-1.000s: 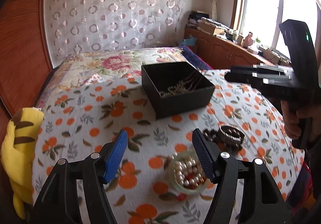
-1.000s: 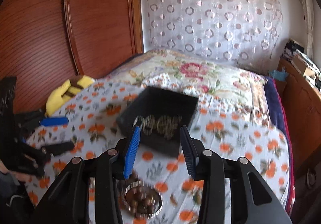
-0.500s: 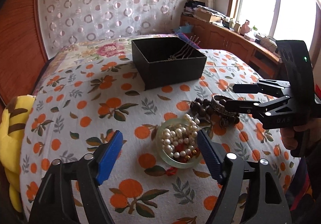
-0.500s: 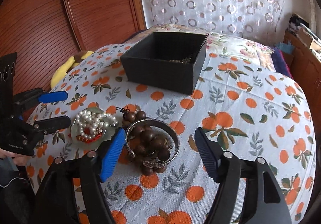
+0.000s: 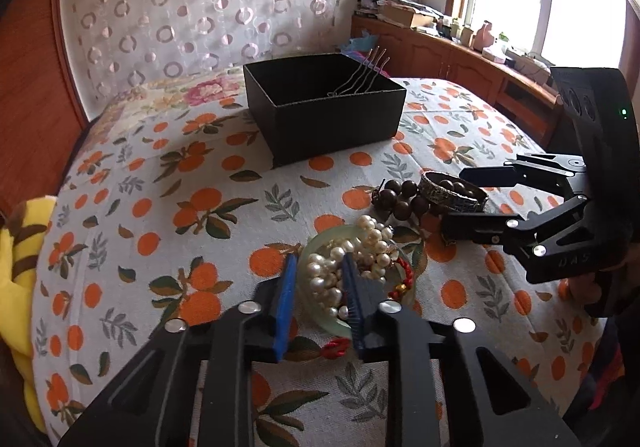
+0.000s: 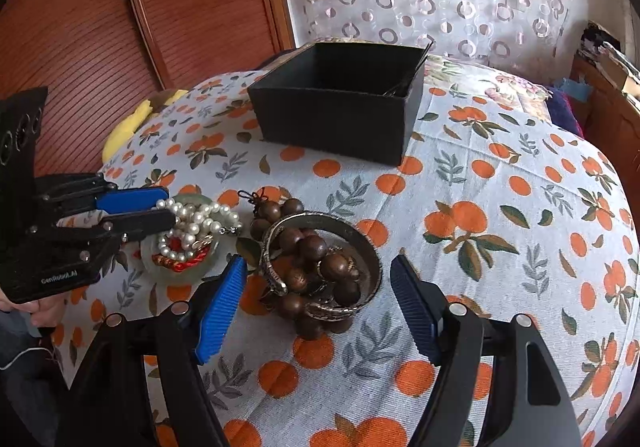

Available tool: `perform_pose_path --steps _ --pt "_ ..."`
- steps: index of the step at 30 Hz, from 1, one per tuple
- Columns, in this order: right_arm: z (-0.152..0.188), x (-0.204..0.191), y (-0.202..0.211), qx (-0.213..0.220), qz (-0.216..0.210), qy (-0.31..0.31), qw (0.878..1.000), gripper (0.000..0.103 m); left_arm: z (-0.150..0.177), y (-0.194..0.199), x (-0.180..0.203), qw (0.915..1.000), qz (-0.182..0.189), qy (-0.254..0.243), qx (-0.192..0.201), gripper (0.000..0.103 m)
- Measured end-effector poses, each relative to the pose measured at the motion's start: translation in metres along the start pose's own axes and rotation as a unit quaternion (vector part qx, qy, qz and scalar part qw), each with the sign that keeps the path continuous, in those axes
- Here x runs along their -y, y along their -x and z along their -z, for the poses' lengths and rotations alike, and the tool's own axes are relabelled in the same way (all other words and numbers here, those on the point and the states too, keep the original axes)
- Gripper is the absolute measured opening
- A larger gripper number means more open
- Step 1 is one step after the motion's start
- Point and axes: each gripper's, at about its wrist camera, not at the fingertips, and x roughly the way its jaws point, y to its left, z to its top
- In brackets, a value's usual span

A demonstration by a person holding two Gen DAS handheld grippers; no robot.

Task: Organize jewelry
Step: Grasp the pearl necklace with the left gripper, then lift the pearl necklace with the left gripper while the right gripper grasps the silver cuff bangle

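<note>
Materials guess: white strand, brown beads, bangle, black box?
White strand: glossy, pearl-like, real or faux unclear. Brown beads: dark polished wood, seemingly. Bangle: patterned silvery metal, tarnished look. Black box: matte, thin-walled, likely cardboard.

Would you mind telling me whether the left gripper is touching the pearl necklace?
Touching. The left wrist view shows the left gripper with its blue fingers pressed against the pearl necklace from both sides.

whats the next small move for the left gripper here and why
Probably lift straight up a little. The left gripper looks closed around the pearl strand, which rests on the pale green bangle, so a short rise would free it before carrying it to the black box.
</note>
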Motion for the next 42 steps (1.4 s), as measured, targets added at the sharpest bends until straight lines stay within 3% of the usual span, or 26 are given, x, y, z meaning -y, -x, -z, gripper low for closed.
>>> perform_pose_path --steps 4,9,12,42 --pt "0.000 -0.003 0.001 0.005 0.004 0.006 1.000 0.076 -0.006 0.012 -0.001 0.9999 0.001 0.003 0.015 0.008" --pt "-0.003 0.000 0.000 0.004 -0.002 0.000 1.000 0.075 -0.016 0.026 0.003 0.9994 0.003 -0.001 0.035 0.007" --pt "-0.003 0.001 0.001 0.006 0.003 -0.002 1.000 0.063 -0.020 0.032 0.001 0.9990 0.005 0.005 0.043 0.007" --pt "-0.020 -0.012 0.038 0.068 0.023 0.025 0.997 0.063 -0.091 0.090 0.004 0.9900 -0.005 -0.001 0.141 0.007"
